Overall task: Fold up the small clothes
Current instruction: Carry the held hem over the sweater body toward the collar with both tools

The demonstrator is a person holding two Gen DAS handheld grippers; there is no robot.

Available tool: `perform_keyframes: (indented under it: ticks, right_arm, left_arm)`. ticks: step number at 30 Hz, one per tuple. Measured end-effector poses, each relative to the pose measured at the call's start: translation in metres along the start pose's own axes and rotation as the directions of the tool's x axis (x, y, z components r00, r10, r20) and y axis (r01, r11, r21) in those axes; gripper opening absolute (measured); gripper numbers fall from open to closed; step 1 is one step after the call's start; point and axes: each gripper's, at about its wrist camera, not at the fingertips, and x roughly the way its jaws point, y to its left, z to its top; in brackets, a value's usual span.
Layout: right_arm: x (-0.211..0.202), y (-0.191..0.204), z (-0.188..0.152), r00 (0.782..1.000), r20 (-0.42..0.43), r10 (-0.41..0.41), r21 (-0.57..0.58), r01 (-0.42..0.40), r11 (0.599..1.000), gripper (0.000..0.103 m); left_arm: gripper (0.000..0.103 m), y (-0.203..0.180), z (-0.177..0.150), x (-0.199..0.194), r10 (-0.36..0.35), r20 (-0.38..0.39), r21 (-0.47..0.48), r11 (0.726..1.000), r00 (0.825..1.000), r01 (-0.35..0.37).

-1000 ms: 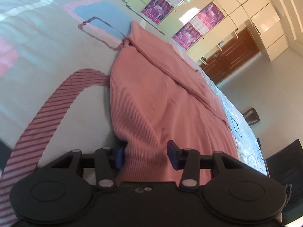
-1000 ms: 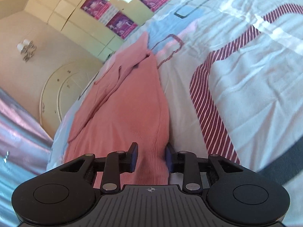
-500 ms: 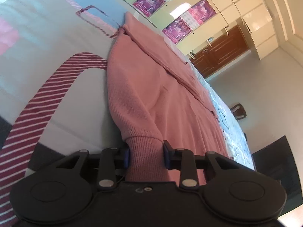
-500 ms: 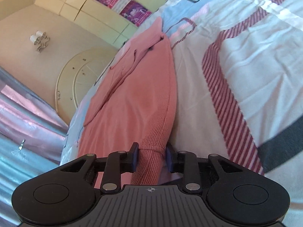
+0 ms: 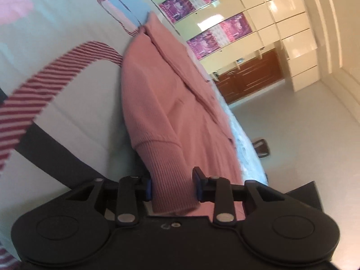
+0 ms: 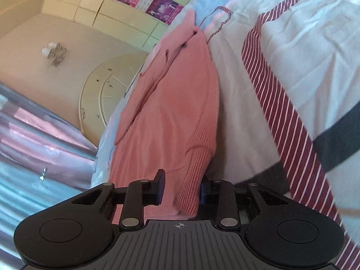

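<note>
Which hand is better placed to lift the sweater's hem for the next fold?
Right, probably. The right gripper pinches the pink sweater at its ribbed hem between its fingers. The left gripper has the hem between its fingers too, but they have just been opening.

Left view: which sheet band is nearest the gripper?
The dark band beside the left gripper, whose jaws just opened slightly on the cuff; striped band arcs farther.

A bed (image 6: pixel 292 72) covered by a pale sheet with maroon-striped and dark bands carries a pink knitted sweater (image 5: pixel 162 103), lying lengthwise on it.
</note>
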Motion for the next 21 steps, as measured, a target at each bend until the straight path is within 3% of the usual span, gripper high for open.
perform_keyframes:
  ticks: [3,4,5,10,14,16,20,21]
  right_arm:
    - [-0.001,0.002,0.005,0.999,0.036,-0.025,-0.001,0.025,1.0,0.029]
    - [-0.001,0.003,0.007,0.998,0.044,-0.037,-0.004,0.038,0.999,0.023]
    - [-0.001,0.005,0.01,0.998,0.045,-0.047,-0.011,0.047,0.999,0.009]
    - [-0.004,0.013,0.012,0.998,0.039,-0.049,-0.058,0.051,0.997,0.009]
    - [0.0,0.009,0.008,0.998,0.027,-0.054,-0.042,0.056,0.998,0.01]
    - [0.002,0.004,0.007,0.996,0.015,-0.086,-0.03,0.086,0.996,0.01]
    - [0.004,0.001,0.005,0.994,0.011,-0.11,-0.052,0.11,0.993,0.007]
    - [0.003,0.006,0.005,0.993,0.021,-0.114,-0.078,0.116,0.99,0.006]
  left_arm:
    - [0.036,0.002,0.007,-0.001,-0.012,0.073,-0.047,0.999,0.997,0.015]
    - [0.037,0.002,0.011,-0.002,-0.009,0.104,-0.063,0.998,0.995,0.016]
    - [0.037,0.001,0.015,-0.003,0.009,0.135,-0.07,0.998,0.991,0.0]
    - [0.04,0.0,0.025,-0.004,-0.074,0.21,-0.104,0.99,0.975,0.098]
    - [0.038,-0.003,0.021,0.012,0.065,0.118,-0.053,0.997,0.991,-0.059]
    - [0.033,-0.005,0.016,0.015,0.134,0.095,-0.001,0.991,0.986,-0.134]
    - [0.004,-0.005,0.016,0.01,0.194,0.117,0.026,0.98,0.974,-0.199]
    - [0.004,-0.01,0.015,0.003,0.163,0.152,0.047,0.984,0.975,-0.171]
